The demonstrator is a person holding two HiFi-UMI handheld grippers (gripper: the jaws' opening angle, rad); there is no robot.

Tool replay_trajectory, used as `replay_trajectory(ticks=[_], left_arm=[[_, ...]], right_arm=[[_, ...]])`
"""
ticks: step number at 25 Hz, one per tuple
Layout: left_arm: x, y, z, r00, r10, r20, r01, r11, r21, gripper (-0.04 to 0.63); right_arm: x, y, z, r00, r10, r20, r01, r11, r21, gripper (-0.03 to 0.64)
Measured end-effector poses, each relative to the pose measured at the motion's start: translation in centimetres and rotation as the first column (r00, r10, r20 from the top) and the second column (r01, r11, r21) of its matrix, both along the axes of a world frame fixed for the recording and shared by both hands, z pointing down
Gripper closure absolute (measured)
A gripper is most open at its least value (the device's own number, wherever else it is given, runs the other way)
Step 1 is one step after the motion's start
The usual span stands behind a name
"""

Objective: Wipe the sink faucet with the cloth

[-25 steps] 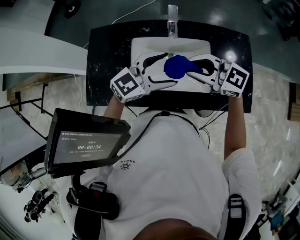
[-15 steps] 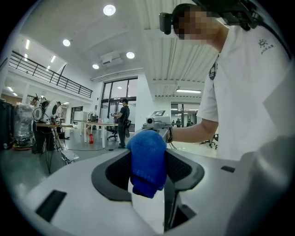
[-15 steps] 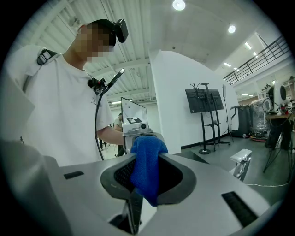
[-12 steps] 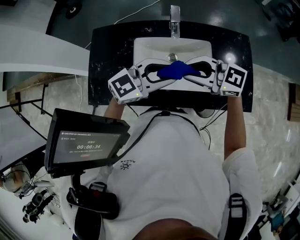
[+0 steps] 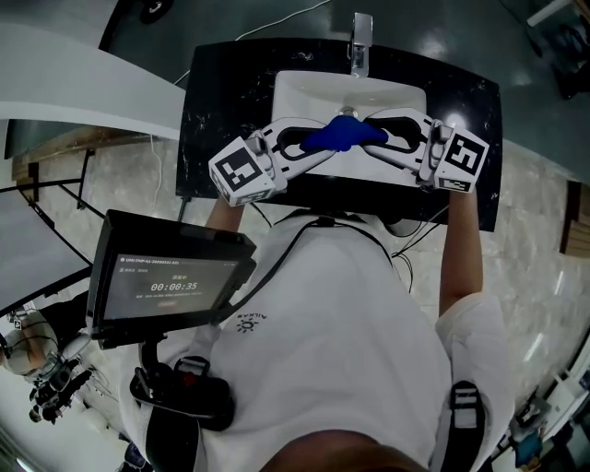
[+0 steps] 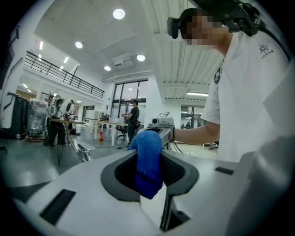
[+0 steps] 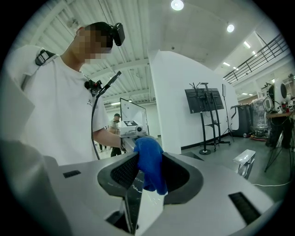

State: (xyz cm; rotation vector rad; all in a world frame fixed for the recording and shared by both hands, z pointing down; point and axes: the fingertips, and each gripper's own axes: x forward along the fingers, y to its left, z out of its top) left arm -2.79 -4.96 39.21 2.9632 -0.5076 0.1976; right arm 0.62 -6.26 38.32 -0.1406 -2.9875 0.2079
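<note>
I hold both grippers nearly level over the white rectangular sink basin (image 5: 406, 97), with their tips facing each other. My left gripper's (image 5: 324, 138) jaws have just been closing and now pinch the blue cloth (image 5: 343, 134). My right gripper's (image 5: 369, 129) jaws have just been opening, loose around that same cloth. The chrome faucet (image 5: 360, 41) stands beyond it, untouched, on the black speckled countertop (image 5: 230, 83)

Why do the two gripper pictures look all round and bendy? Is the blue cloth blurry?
Left gripper view: the wide lens bends the room and blackens the corners; the blue cloth looks sharp, the ceiling lights glare white. Right gripper view: same bending, cloth sharp. Head view: straighter, cloth small but clear.
</note>
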Motion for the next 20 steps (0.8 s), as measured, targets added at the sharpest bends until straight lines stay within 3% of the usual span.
replay_trajectory(ticks=[5,9,12,15,20], left_arm=[[-3.7,-1.6,1.3,0.982,-0.19,0.005,0.19,0.982,-0.014,0.495],[-7.9,-2.5,3.4,0.924,-0.379,0.04,0.381,0.924,-0.031,0.495],[-11.6,-3.1,5.6,0.844,-0.524,0.118,0.53,0.847,-0.029,0.495],[-15.3,-3.6,7.9,0.742,-0.646,0.18,0.66,0.75,-0.027,0.495],[-20.2,-4.2,11.7,0.582,-0.763,0.279,0.795,0.607,0.002,0.495]], right_arm=[[0.3,-2.4,0.7,0.999,0.037,0.01,-0.037,0.999,-0.018,0.479],[-1.1,-2.4,1.5,1.0,-0.02,0.018,0.02,0.999,-0.037,0.479],[-2.7,-2.1,2.8,0.998,-0.055,0.023,0.056,0.996,-0.07,0.479],[-3.8,-1.3,4.1,0.996,-0.077,0.038,0.081,0.99,-0.118,0.479],[-5.0,0.3,5.9,0.993,-0.118,0.006,0.118,0.982,-0.148,0.479]])
